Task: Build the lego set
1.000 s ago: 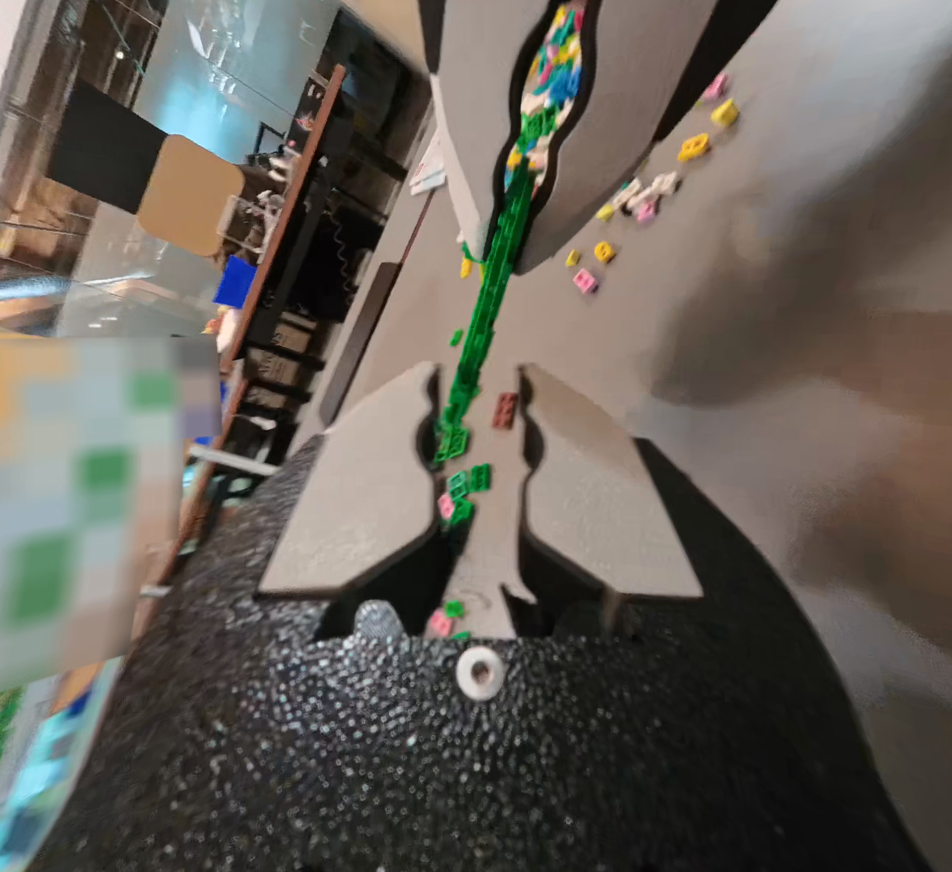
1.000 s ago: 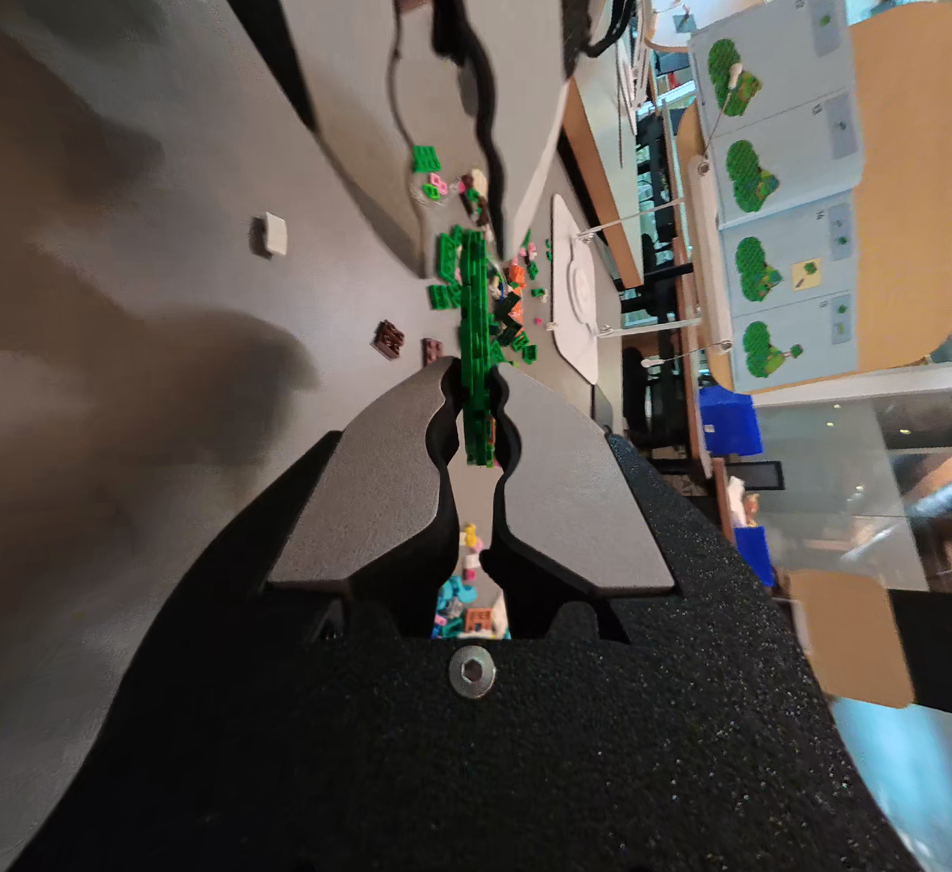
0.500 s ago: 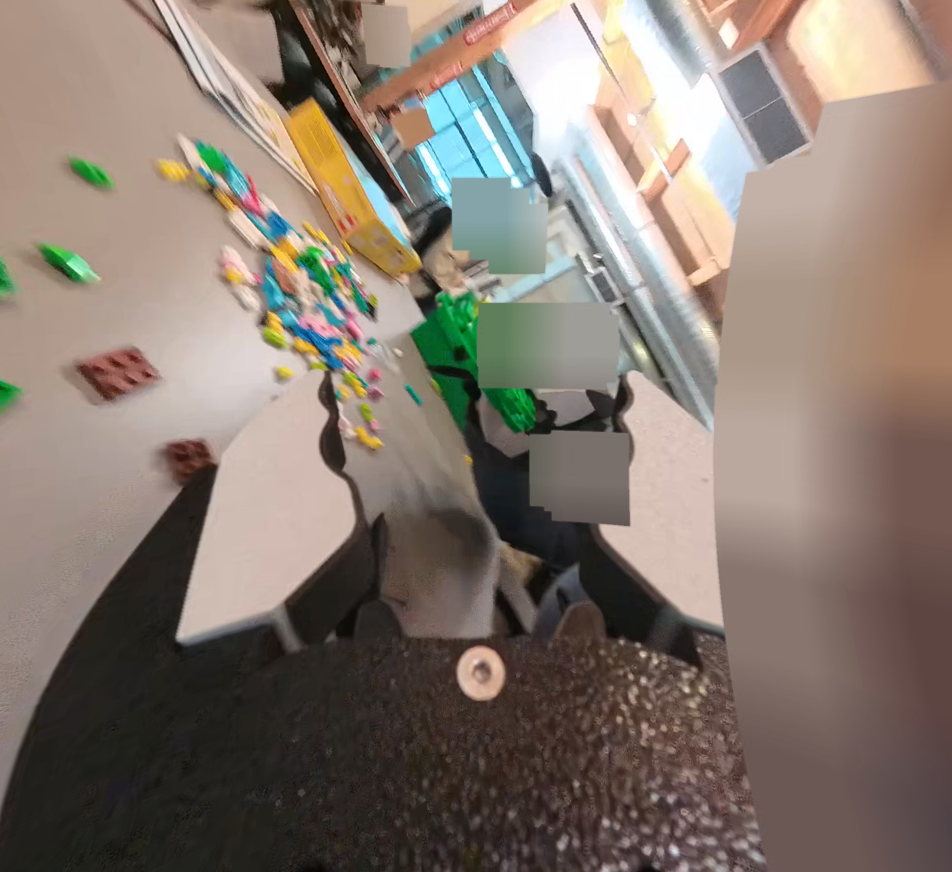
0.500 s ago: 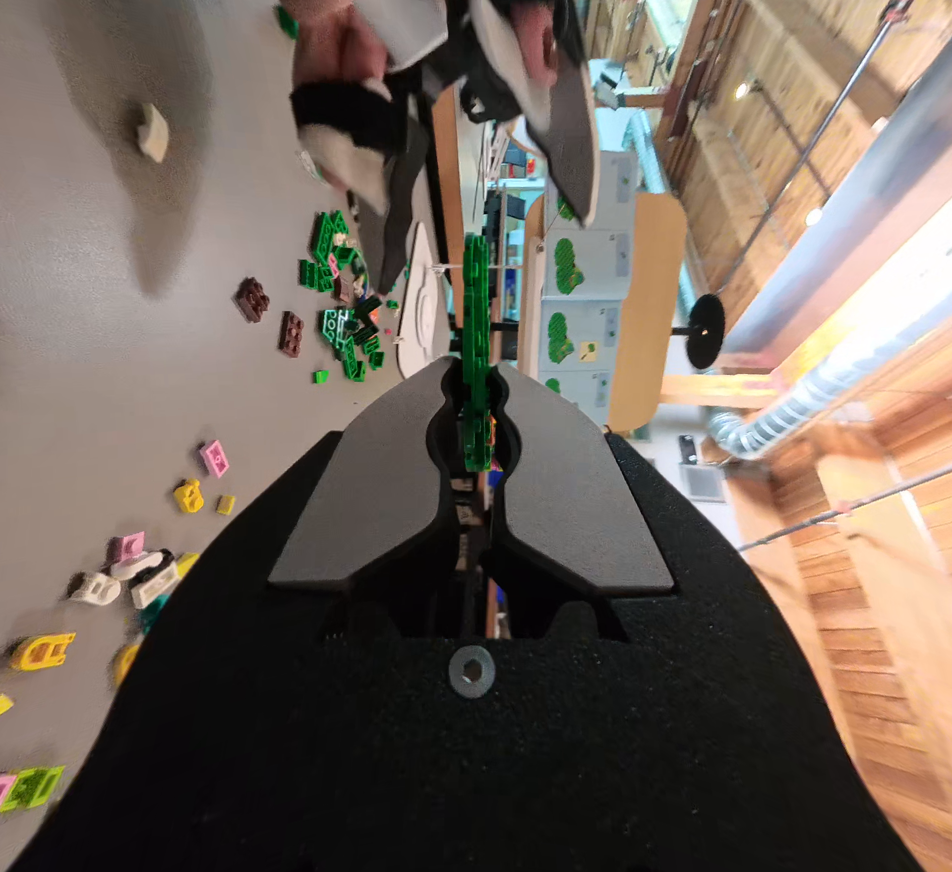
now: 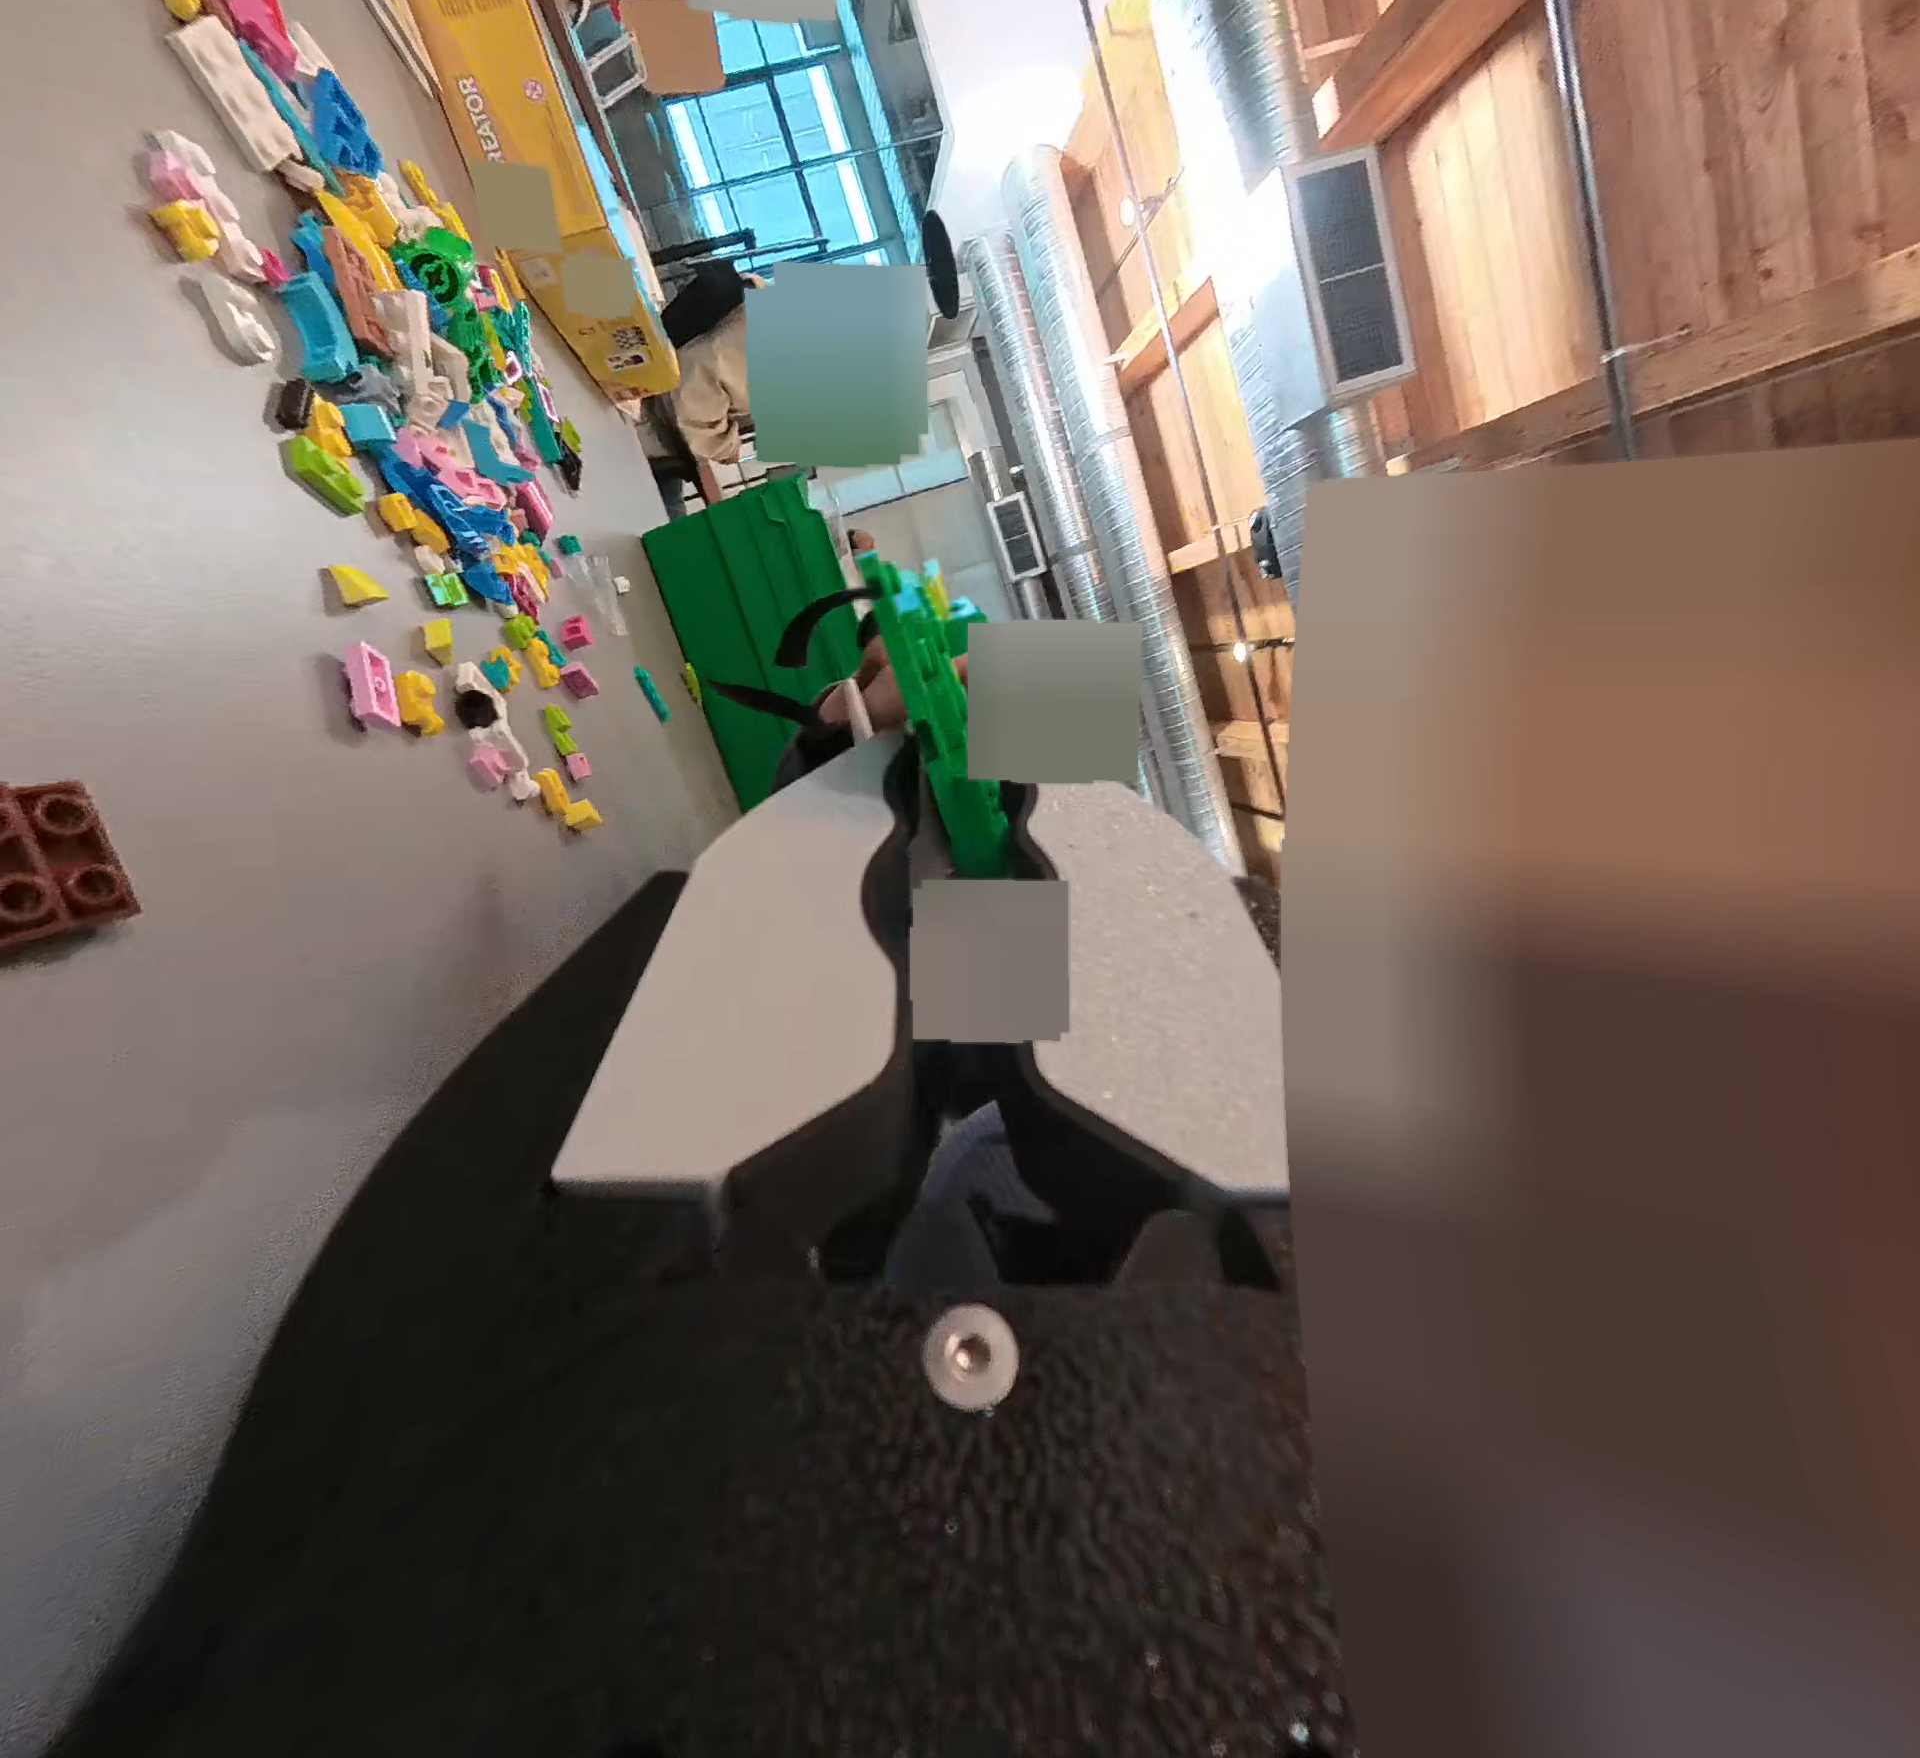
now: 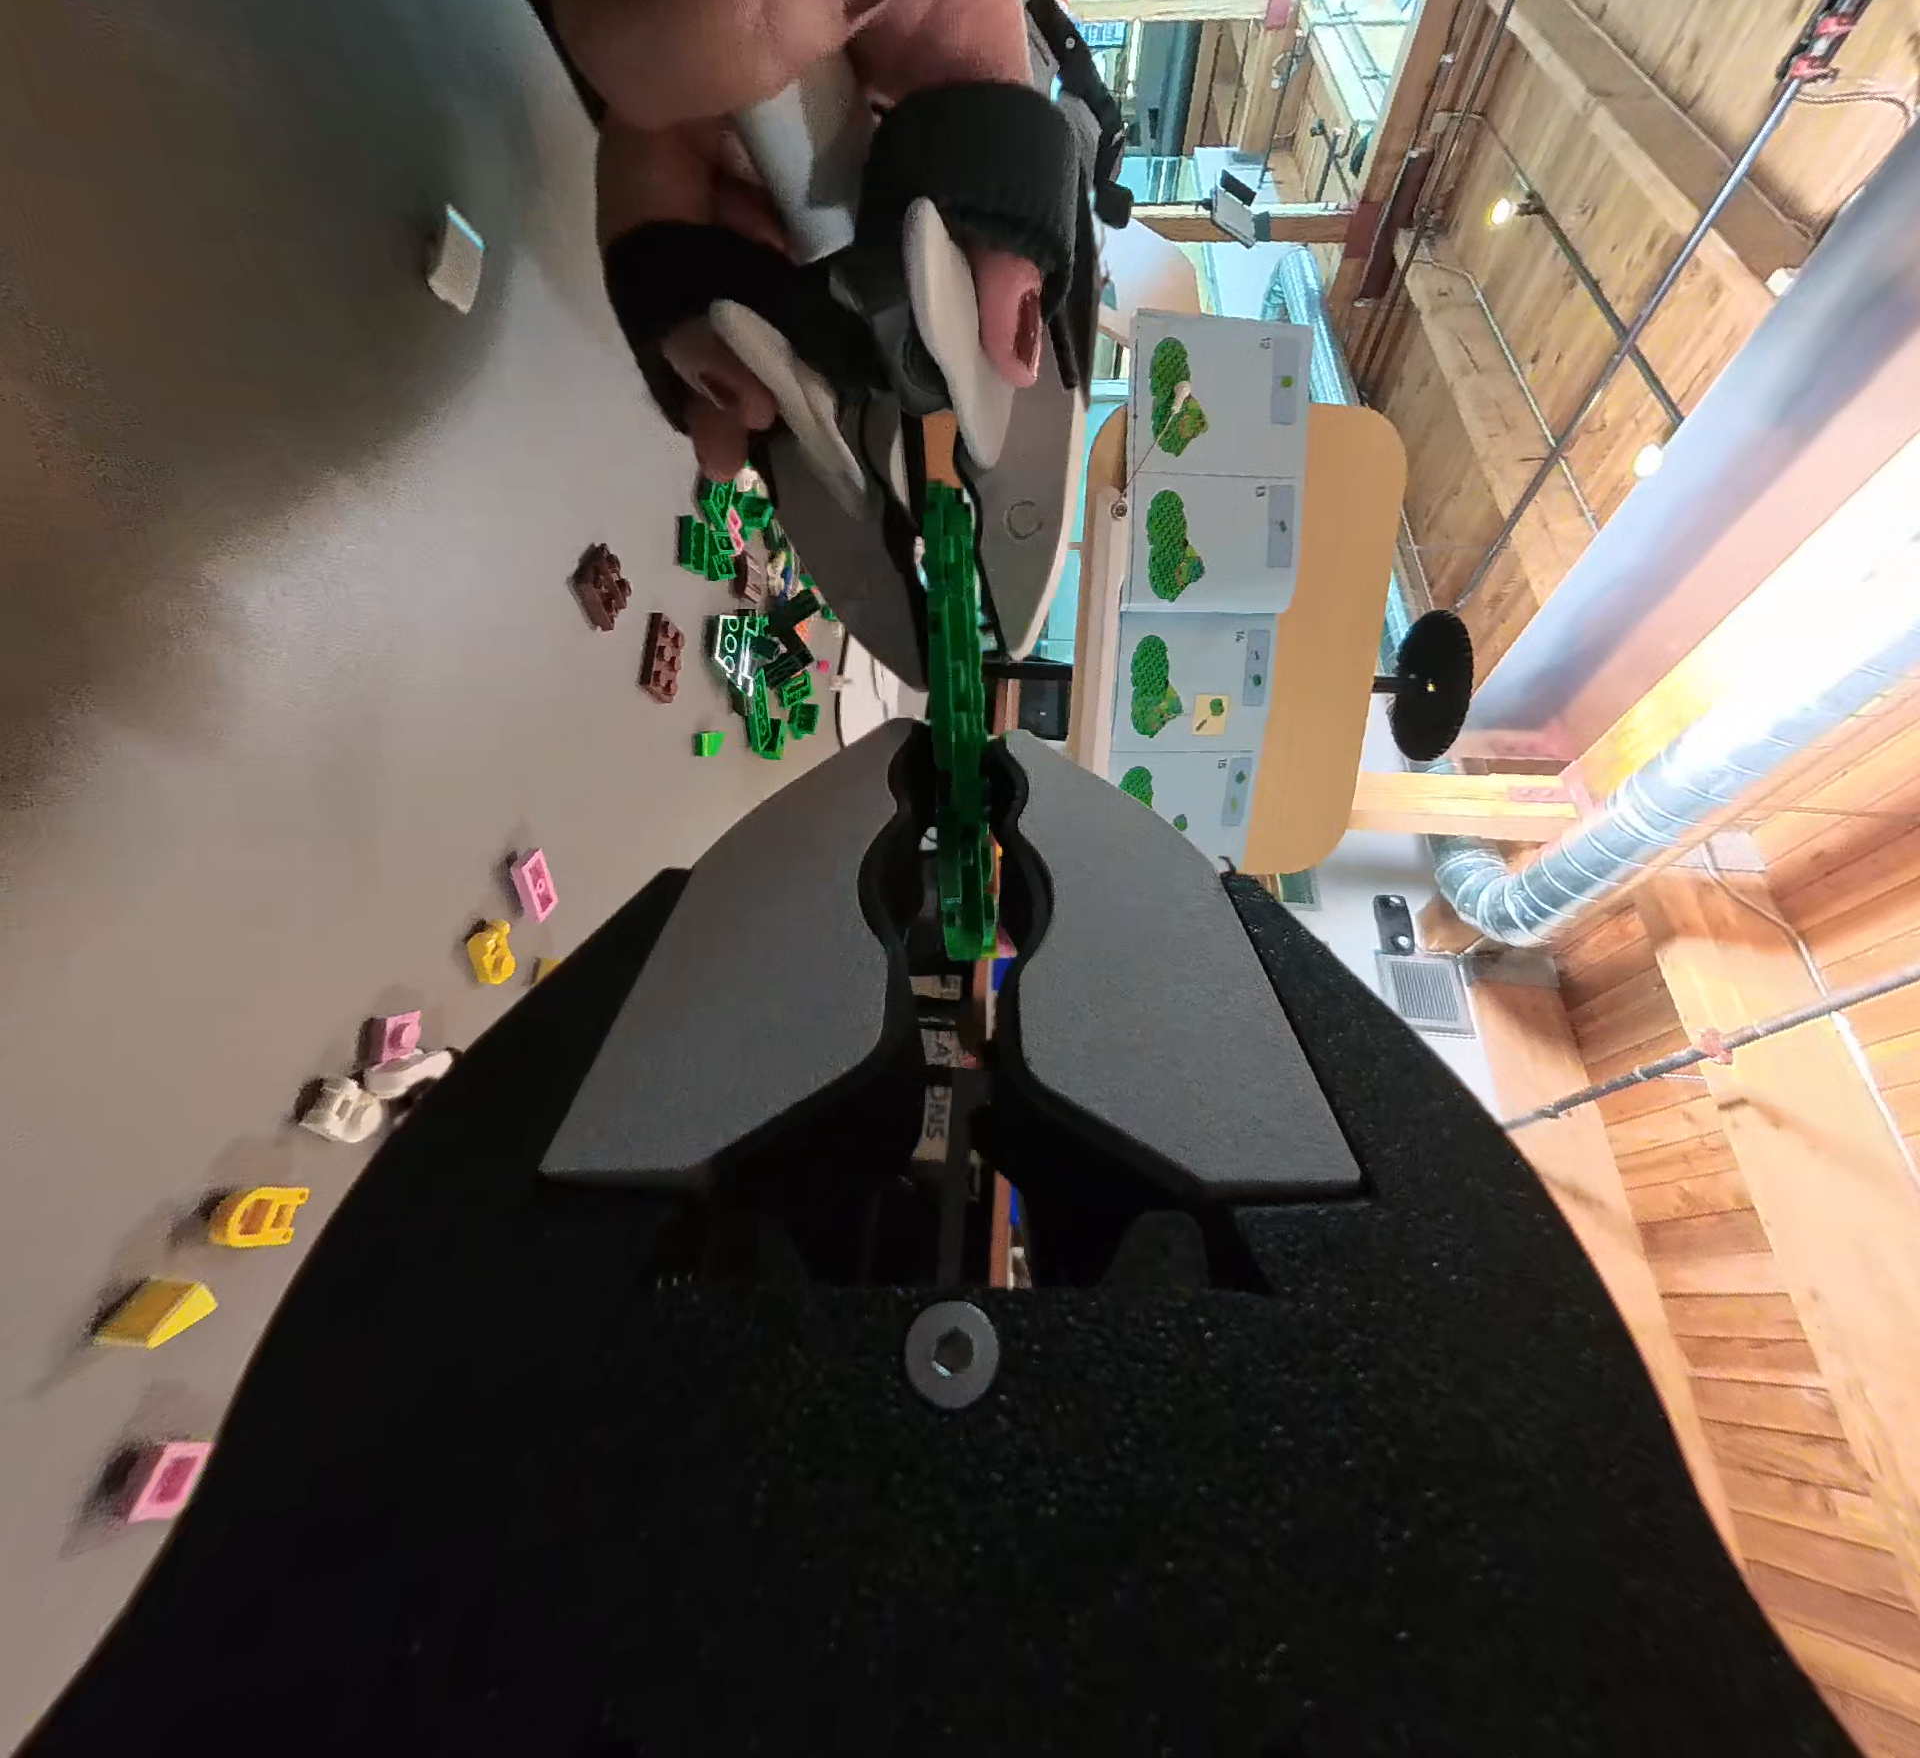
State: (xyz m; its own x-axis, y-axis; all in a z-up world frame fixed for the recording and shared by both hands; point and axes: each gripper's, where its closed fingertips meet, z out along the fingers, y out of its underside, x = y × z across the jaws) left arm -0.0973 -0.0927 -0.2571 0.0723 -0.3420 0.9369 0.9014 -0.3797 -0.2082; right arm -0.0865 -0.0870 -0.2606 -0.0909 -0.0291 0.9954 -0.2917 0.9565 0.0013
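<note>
Flat green plastic lego plate assembly (image 6: 956,669): in air above grey table (image 6: 260,669) | right gripper (image 6: 954,773), left gripper (image 5: 961,799): both clamped on opposite edges | handling: light, stiff, probably snaps apart if bent; hold by edges.

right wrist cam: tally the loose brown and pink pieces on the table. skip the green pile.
brown bricks: 2
pink pieces: 3
Total: 5
</note>
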